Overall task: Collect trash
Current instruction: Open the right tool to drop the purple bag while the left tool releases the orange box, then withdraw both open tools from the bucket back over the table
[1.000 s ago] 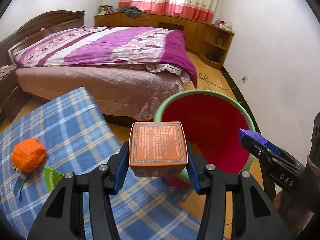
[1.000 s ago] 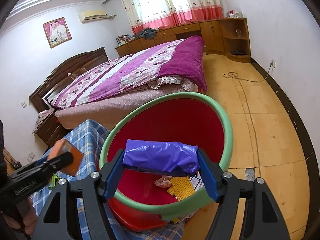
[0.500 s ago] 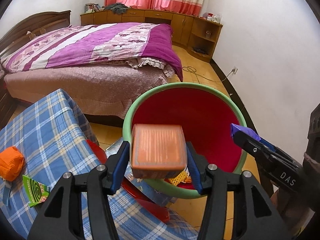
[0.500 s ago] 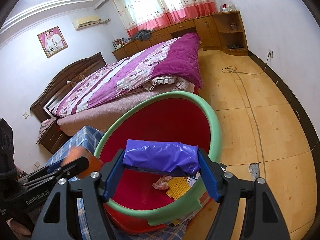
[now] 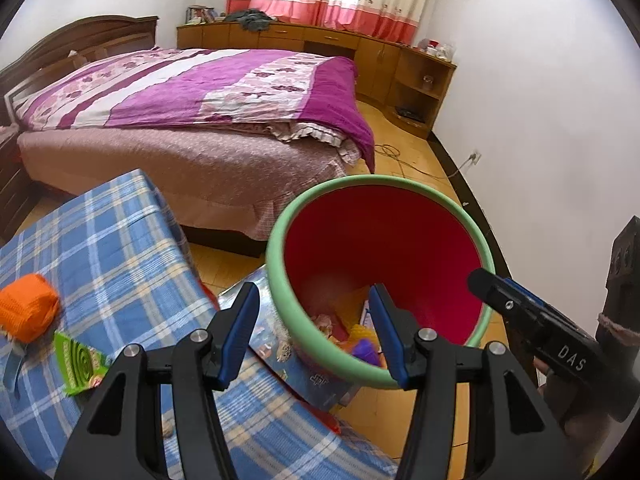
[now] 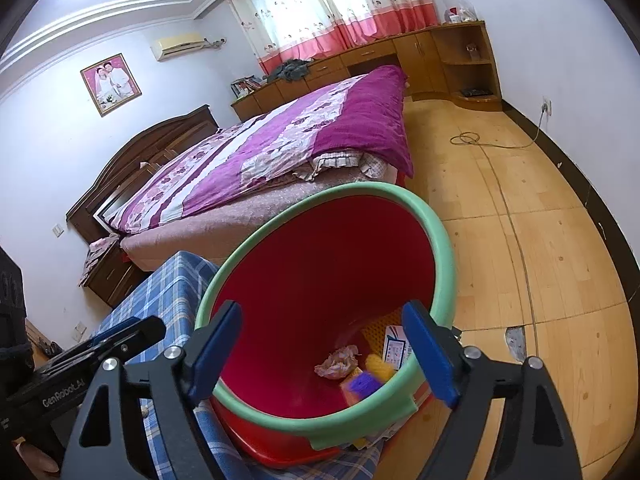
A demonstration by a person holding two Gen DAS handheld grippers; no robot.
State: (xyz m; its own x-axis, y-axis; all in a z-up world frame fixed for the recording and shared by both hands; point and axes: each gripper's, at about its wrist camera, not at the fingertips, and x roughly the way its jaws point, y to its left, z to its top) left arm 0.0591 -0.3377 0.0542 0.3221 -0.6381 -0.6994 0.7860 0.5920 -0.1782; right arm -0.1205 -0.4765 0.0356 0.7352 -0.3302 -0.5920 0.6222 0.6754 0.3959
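Note:
A red bin with a green rim (image 5: 280, 240) (image 6: 444, 248) leans against the blue checked table (image 5: 100, 240). My left gripper (image 5: 312, 308) stands open over the bin's near rim, nothing between its fingers. My right gripper (image 6: 320, 320) hangs over the bin mouth with its jaws opening and empty; it also shows at the right of the left wrist view as the right gripper (image 5: 484, 280). A blurred purple packet (image 6: 362, 382) (image 5: 366, 348) is low inside the bin beside crumpled paper (image 6: 336, 364) and yellow scraps. On the table lie an orange ball (image 5: 28, 316) and a green coil packet (image 5: 78, 362).
A bed with a purple quilt (image 5: 224, 92) stands behind the table and bin. Wooden cabinets (image 5: 416, 80) line the far wall. A cable (image 6: 500, 184) runs across the wooden floor to a wall socket. A blue printed sheet (image 5: 316, 380) lies under the bin.
The orange box has left my left gripper and the purple packet has left my right gripper; both pairs of jaws now stand apart and empty. The purple packet shows inside the bin.

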